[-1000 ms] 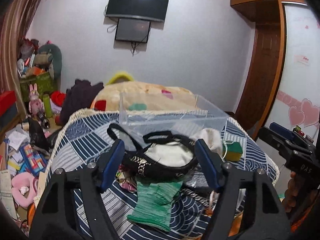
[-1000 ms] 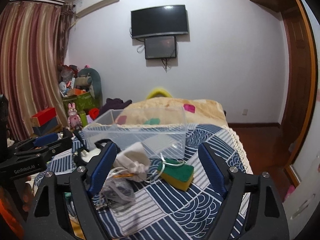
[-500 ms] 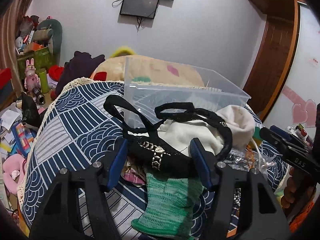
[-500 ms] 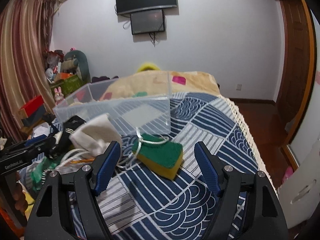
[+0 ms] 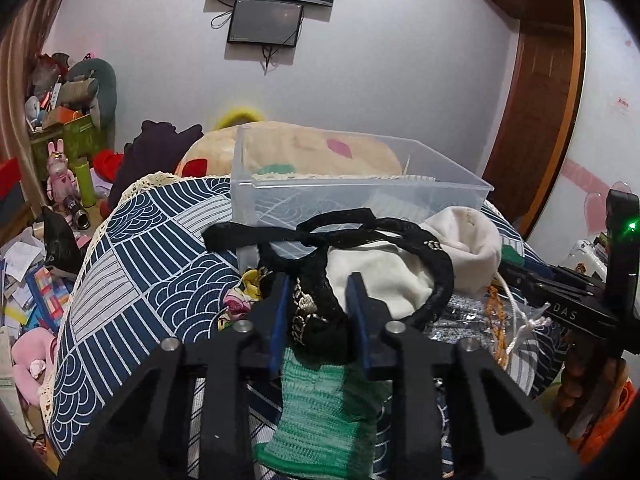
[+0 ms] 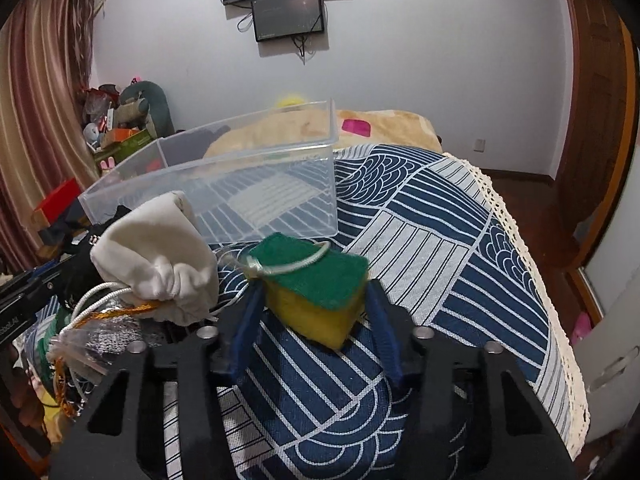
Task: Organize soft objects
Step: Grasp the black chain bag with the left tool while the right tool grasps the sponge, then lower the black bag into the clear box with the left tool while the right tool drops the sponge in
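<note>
Black lace-trimmed garment [image 5: 320, 312] lies on top of the soft pile at the near end of the bed [image 6: 440, 240], over a white cloth [image 5: 376, 276] and a green knit piece [image 5: 324, 408]. Left tool [image 5: 318, 320] has closed its blue fingers on a bunched fold of that black garment. Yellow sponge with green scrub top [image 6: 316, 288] sits on the blue patterned bedcover just in front of the clear plastic bin [image 6: 224, 184]. Right tool [image 6: 314, 320] is narrowed around the sponge, fingers against both sides, looks like a grip, lift not begun. A white cord loop lies across the sponge top, running from the white drawstring pouch [image 6: 160, 256] beside it.

Step in hand: both grasps made, pickup stage. Bin looks empty, so the sorting is early. Next move calls for lifting each item over the bin wall and releasing inside; the cord could drag the pouch along, and the garment's straps may snag the cloth under it.

Writing: "DAS" on the right tool's body in the left view; partial "...obot.AI" on the left tool in the right view.
</note>
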Available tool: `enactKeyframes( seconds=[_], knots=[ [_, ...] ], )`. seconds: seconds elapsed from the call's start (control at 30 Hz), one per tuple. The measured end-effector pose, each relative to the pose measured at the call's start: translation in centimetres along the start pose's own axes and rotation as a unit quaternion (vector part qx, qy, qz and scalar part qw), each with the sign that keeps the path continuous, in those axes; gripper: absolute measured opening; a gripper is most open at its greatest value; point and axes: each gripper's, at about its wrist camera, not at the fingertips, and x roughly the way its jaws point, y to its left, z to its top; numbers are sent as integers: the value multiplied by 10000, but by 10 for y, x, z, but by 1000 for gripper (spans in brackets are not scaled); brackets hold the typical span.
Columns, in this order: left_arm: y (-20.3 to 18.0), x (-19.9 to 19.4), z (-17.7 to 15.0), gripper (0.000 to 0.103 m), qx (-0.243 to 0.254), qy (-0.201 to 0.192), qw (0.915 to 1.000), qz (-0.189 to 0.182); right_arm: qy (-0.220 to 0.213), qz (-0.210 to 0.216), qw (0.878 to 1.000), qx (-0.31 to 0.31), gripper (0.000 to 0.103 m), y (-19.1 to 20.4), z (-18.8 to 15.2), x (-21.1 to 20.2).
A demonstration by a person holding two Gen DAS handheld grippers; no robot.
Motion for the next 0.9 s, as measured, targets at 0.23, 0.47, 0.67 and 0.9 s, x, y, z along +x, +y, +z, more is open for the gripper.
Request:
enactKeyframes(
  seconds=[0.23,0.47,0.67,0.9],
  knots=[
    [-1,-15,5,19,13,-124,9999,-28,-145,103,9998,52,37,-4,2,-4],
    [-9,-36,14,19,164,-382,9991,57,-418,79,9990,-98,36,4,13,-23],
    [-12,-47,29,18,262,-596,9979,64,-619,122,9973,-381,36,16,28,-30],
    [-6,-48,55,16,164,-794,9966,-129,-795,206,9941,-711,36,29,47,-26]
  ],
)
